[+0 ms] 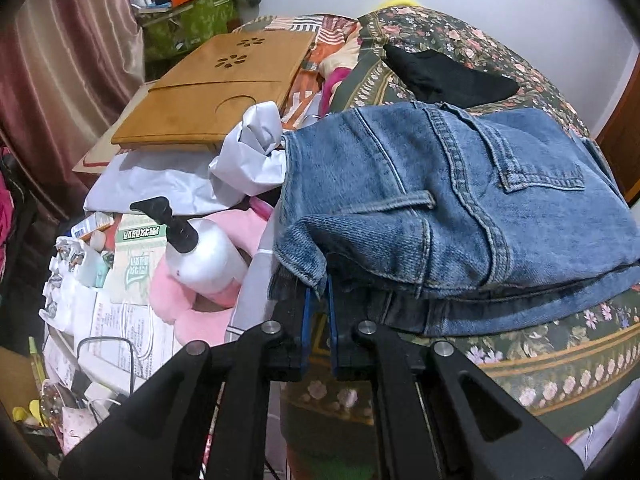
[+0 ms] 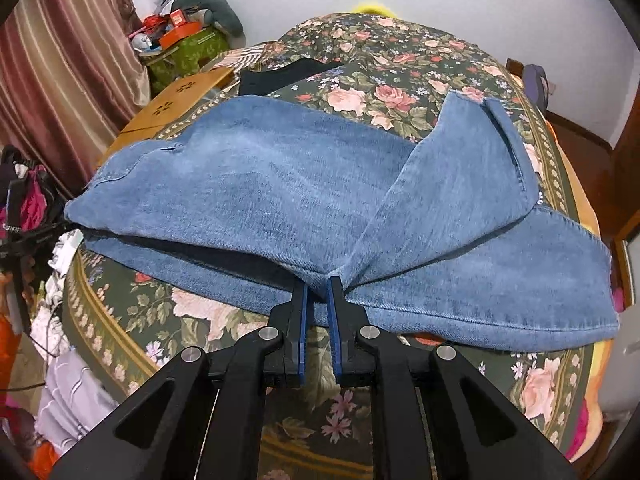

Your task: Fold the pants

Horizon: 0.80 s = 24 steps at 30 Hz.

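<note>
Blue denim pants point(image 2: 300, 184) lie folded lengthwise on a floral bedspread point(image 2: 372, 92). In the left wrist view the waistband end with a back pocket point(image 1: 460, 200) faces me. My left gripper point(image 1: 318, 292) is shut on the waistband corner at the pants' left edge. In the right wrist view the legs spread across the bed, with one leg end folded up at the right point(image 2: 480, 152). My right gripper point(image 2: 318, 286) is shut on the near edge of the pants' leg fabric, which bunches at its tips.
A wooden lap tray point(image 1: 212, 92), white bags point(image 1: 224, 168), a pump bottle point(image 1: 200, 252) and a pink cushion point(image 1: 192, 304) crowd the left bedside. A black garment point(image 1: 448, 76) lies behind the pants. Curtains point(image 2: 68, 60) hang at the left; a white wall point(image 2: 480, 4) is behind.
</note>
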Tool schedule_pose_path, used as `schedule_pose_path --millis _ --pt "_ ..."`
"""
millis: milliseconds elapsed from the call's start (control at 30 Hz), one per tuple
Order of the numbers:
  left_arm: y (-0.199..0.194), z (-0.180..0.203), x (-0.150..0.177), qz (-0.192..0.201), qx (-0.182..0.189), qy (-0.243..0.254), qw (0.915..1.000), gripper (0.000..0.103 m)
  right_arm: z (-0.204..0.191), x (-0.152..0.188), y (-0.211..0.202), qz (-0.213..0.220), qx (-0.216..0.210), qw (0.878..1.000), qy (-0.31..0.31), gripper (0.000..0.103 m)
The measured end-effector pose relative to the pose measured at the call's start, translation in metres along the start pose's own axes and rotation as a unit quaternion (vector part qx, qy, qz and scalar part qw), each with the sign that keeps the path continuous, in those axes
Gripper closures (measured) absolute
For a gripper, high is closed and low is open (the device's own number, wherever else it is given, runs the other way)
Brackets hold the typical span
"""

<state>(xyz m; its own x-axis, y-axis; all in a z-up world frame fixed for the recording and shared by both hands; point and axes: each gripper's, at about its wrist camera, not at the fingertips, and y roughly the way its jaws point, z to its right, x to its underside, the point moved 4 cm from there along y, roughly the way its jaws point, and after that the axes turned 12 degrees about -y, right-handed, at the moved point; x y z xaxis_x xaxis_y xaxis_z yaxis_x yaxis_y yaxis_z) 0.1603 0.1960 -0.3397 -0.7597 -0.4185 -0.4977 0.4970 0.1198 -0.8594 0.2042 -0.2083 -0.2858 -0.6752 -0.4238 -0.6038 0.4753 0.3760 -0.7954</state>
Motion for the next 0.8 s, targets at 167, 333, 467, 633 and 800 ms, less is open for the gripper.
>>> schedule_pose_path --millis 167,333,467,633,800 --pt "-0.034 -0.004 -0.01 0.031 -0.03 0.023 0.9988 0.048 0.018 0.002 -0.02 -0.01 0.002 1.0 0.019 0.091" --pt "-0.072 0.009 -0.038 0.077 -0.016 0.018 0.9968 0.035 0.049 -0.008 -0.045 0.003 0.035 0.999 0.038 0.09" --pt "-0.082 0.042 -0.069 0.093 0.004 0.017 0.9955 0.034 0.073 -0.024 -0.061 0.02 0.058 0.997 0.055 0.08" --pt "-0.074 0.093 -0.105 0.102 0.022 0.023 0.9943 0.026 0.1 -0.052 -0.071 0.05 0.086 0.993 0.06 0.061" --pt "-0.055 0.147 -0.131 0.098 0.053 0.026 0.9935 0.02 0.126 -0.083 -0.052 0.051 0.094 0.992 0.065 0.056"
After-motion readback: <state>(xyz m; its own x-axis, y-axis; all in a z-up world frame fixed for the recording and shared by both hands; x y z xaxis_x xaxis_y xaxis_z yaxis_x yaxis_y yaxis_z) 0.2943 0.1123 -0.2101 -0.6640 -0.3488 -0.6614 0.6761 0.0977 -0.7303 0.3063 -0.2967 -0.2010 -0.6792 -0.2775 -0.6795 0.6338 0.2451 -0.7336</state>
